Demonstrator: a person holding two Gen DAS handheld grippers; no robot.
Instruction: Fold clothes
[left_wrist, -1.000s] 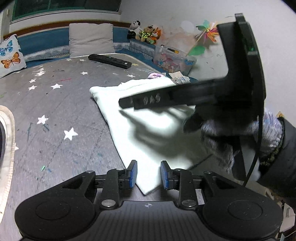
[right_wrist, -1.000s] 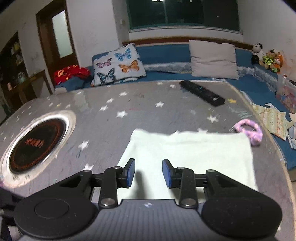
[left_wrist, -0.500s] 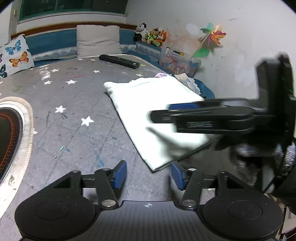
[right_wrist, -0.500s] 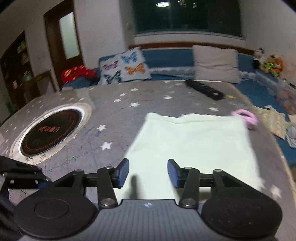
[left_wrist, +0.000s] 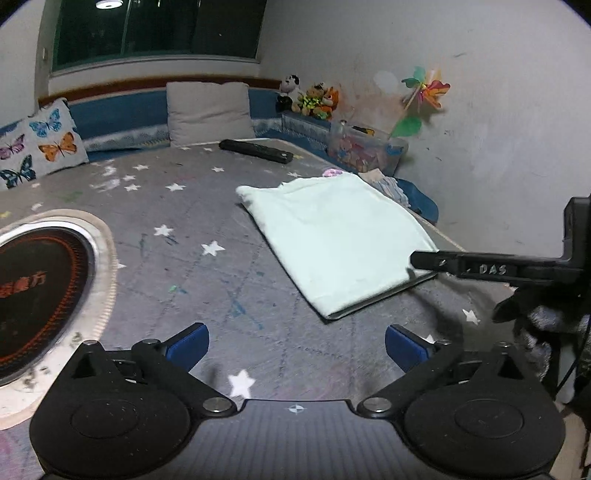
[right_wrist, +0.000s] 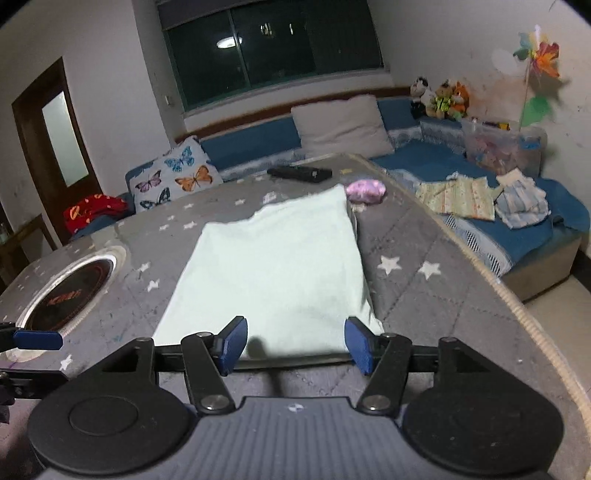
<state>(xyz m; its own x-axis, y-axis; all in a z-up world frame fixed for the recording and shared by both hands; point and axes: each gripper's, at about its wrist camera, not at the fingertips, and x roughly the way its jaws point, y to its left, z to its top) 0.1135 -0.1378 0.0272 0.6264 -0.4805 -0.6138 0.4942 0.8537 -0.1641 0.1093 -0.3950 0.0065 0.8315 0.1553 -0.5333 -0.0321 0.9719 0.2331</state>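
Observation:
A pale mint garment lies folded into a flat rectangle on the grey star-patterned table. My left gripper hangs over bare table short of the garment's near corner, its jaws opening wide with nothing between them. In the right wrist view the same garment stretches away from my right gripper, whose jaws are opening just above its near edge, not pressing on it. From the right side of the left wrist view the right gripper's finger reaches in over the garment's corner.
A round hotplate is set into the table at left. A black remote and a pink hair tie lie beyond the garment. Cushions, plush toys, a clear toy box and folded cloths sit on the blue bench around the table.
Both grippers have drawn back from the garment and their jaws have spread apart. The right gripper has slid off toward the garment's near right corner. The garment now lies free and flat.

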